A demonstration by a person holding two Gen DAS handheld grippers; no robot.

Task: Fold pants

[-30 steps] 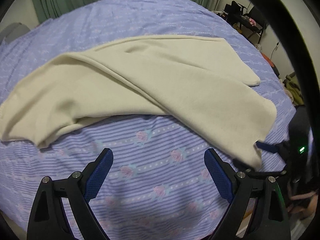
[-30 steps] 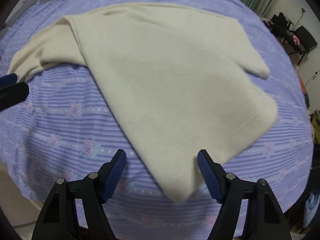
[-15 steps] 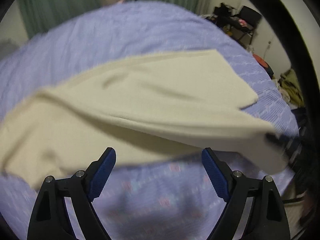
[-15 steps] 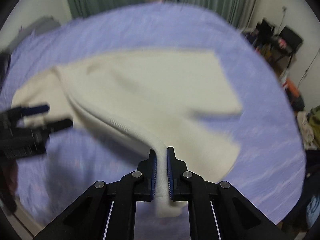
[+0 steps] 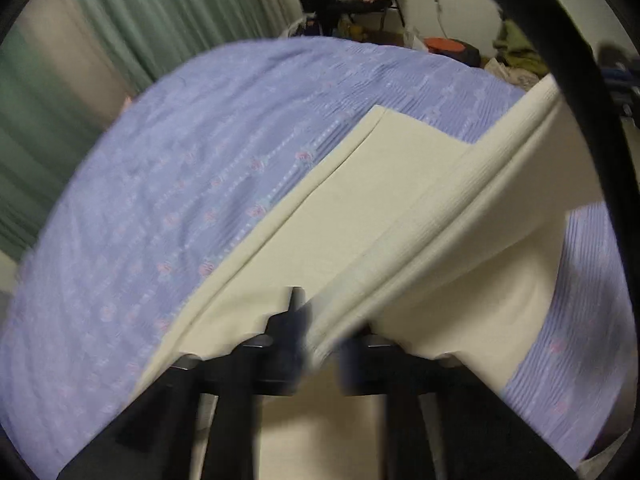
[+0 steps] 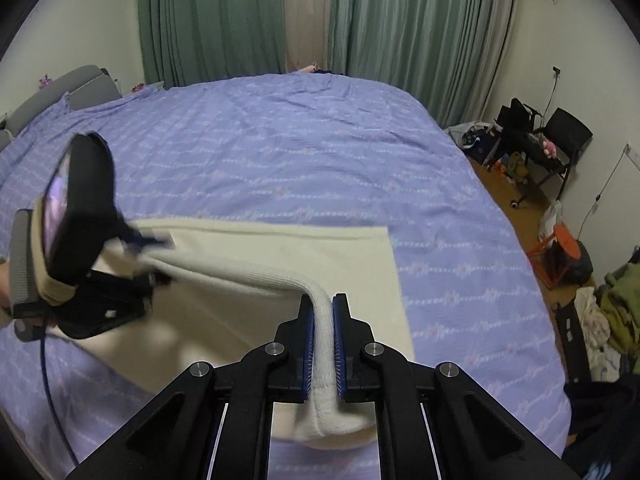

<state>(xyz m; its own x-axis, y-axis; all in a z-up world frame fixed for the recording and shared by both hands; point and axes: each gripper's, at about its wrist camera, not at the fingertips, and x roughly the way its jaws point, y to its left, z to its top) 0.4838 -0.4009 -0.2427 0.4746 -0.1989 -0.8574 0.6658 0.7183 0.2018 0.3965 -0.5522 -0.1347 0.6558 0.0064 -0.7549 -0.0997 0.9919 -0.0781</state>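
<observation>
Bedroom with green curtains (image 6: 240,20) behind; a wide bed (image 6: 280,152) under a lilac striped, flower-print cover serves as the work surface. One pair of cream knit pants (image 6: 288,252) lies on the near part of the bed, partly flat, partly lifted.

Right gripper (image 6: 323,344): jaws narrow, clamped on a thick fold of the pants' edge, fabric rising between the blue pads. Left gripper (image 6: 158,258): jaws have just been closing; in the left wrist view, blurred, cloth sits between them, so it reads as pinching the same raised edge further along. That edge hangs taut between the two grippers, above the layer lying on the bed.

Progress, as a judgement: early to middle. Both grips taken and the upper portion raised; carrying it over, laying it down and any further fold remain.

Count: one pair of pants, two grippers, one bed. Clutter and a black chair (image 6: 564,136) at the right wall, uninvolved.
</observation>
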